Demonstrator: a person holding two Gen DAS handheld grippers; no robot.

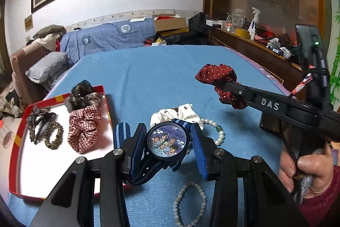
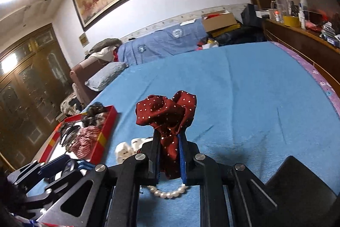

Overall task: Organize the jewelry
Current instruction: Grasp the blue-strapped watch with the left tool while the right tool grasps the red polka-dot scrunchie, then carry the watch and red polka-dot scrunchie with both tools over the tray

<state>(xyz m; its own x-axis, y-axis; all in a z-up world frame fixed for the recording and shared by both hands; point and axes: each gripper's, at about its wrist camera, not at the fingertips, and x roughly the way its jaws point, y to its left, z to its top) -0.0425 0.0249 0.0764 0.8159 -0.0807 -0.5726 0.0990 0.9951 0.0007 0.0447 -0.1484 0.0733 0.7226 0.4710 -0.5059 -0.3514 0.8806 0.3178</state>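
My left gripper (image 1: 167, 131) is shut on a wristwatch (image 1: 166, 142) with a cartoon dial and a blue striped strap, held just above the blue cloth beside the red tray (image 1: 19, 127). My right gripper (image 2: 169, 137) is shut on a dark red polka-dot scrunchie (image 2: 167, 112), lifted above the cloth; it shows in the left wrist view (image 1: 218, 78) too. The tray holds a checked scrunchie (image 1: 84, 127), a dark scrunchie (image 1: 81, 95) and beaded bands (image 1: 45, 129). A white scrunchie (image 1: 182, 114) and two pearl bracelets (image 1: 216, 131) (image 1: 189, 203) lie on the cloth.
The blue cloth (image 1: 159, 78) covers a large table with a purple edge (image 2: 318, 78) on the right. A wooden ledge (image 1: 255, 44) with bottles and clutter runs along the right. A sofa with pillows (image 1: 46, 65) and boxes stand behind.
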